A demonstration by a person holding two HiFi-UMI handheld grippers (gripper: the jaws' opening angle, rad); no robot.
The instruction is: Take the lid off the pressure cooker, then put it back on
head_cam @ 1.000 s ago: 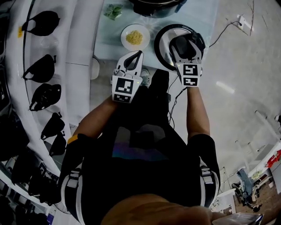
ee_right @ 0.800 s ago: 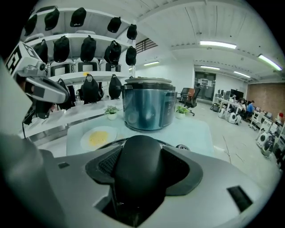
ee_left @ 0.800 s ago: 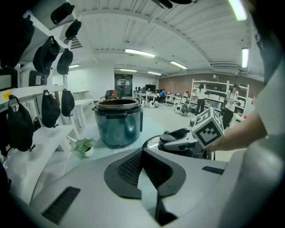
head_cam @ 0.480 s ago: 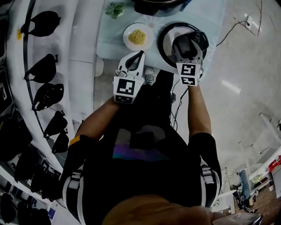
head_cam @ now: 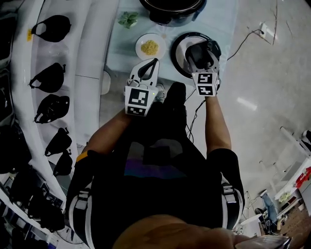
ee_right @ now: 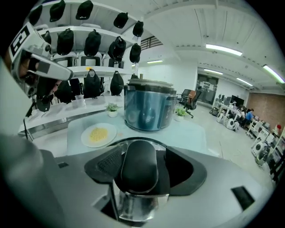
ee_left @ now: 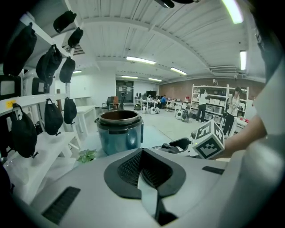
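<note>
The open blue pressure cooker pot (head_cam: 170,9) stands at the back of the table, also in the left gripper view (ee_left: 119,131) and the right gripper view (ee_right: 149,109). Its lid (head_cam: 181,51) lies flat on the table in front of it. My right gripper (head_cam: 201,48) straddles the lid's black handle (ee_right: 139,167). Its jaws have just been opening; the handle sits between them with a gap on the right side. My left gripper (head_cam: 154,61) hangs at the table's near edge, shut on nothing (ee_left: 142,151).
A white plate of yellow food (head_cam: 149,47) sits left of the lid, with a small green plant (head_cam: 127,19) behind it. White shelves with black bags (head_cam: 48,78) run along the left. A cable (head_cam: 243,39) trails on the floor at right.
The right gripper stays over the lid's handle and the left gripper hangs in the same spot. The head view has tipped, so more of the pot shows.
</note>
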